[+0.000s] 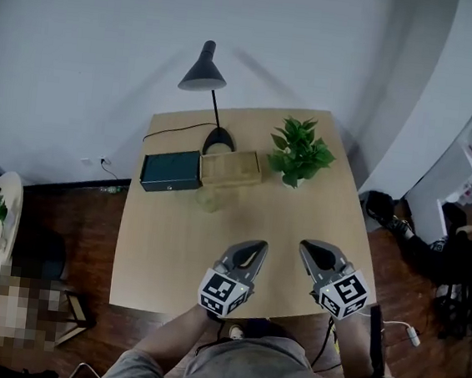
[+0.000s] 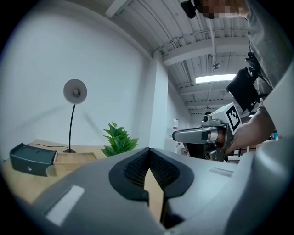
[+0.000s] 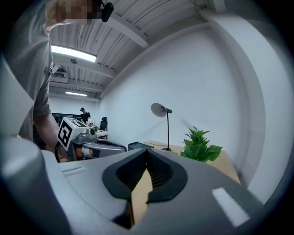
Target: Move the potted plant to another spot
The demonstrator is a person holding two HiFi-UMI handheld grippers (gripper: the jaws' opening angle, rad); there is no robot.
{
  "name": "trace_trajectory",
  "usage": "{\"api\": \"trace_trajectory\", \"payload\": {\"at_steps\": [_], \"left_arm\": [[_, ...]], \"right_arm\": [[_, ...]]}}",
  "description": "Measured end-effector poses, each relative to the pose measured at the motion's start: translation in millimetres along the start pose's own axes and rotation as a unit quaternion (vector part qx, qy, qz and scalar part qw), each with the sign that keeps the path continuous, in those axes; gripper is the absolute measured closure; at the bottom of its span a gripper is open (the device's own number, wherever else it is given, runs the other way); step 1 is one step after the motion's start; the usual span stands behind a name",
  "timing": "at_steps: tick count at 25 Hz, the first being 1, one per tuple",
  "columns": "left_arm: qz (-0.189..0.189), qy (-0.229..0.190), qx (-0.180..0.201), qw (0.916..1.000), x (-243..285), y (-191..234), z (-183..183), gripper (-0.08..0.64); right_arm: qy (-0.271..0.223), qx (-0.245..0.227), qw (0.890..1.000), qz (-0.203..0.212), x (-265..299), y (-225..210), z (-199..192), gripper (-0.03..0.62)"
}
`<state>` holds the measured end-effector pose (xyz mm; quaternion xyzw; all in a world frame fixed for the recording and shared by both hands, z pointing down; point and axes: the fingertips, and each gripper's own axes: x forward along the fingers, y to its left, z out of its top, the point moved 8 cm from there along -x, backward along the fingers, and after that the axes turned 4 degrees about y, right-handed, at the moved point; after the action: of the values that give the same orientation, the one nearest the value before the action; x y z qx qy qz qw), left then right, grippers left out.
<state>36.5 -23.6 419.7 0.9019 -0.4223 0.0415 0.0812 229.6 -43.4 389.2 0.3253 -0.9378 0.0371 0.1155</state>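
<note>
The potted plant [image 1: 298, 153], green leaves in a small pale pot, stands at the far right of the wooden table [image 1: 170, 253]. It also shows in the left gripper view [image 2: 118, 140] and the right gripper view [image 3: 199, 145]. My left gripper [image 1: 260, 245] hovers over the table's near part, shut with nothing between its jaws. My right gripper [image 1: 305, 246] is beside it, likewise shut and empty. Both are well short of the plant and point toward the far side.
A black desk lamp [image 1: 207, 80] stands at the back of the table. In front of it lie a dark green box [image 1: 171, 171] and a shallow wooden tray [image 1: 230, 168]. A small greenish cup [image 1: 208, 198] sits near them. A white wall is behind.
</note>
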Motion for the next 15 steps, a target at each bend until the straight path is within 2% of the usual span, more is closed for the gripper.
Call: {"api": "trace_trajectory", "payload": {"at_steps": [6,15], "left_arm": [[-0.015,0.004,-0.011,0.9998,-30.5,-30.6,-13.3,0.560],[-0.023,0.030,-0.024,0.9990,-46.4,-59.7,-32.5,0.560]], "right_arm": [[0.019,0.008,1.000,-0.001,-24.7,37.6,-15.5,0.586],[0.035,-0.012,0.999,0.036,-44.2,62.0,-38.0,0.586]]}}
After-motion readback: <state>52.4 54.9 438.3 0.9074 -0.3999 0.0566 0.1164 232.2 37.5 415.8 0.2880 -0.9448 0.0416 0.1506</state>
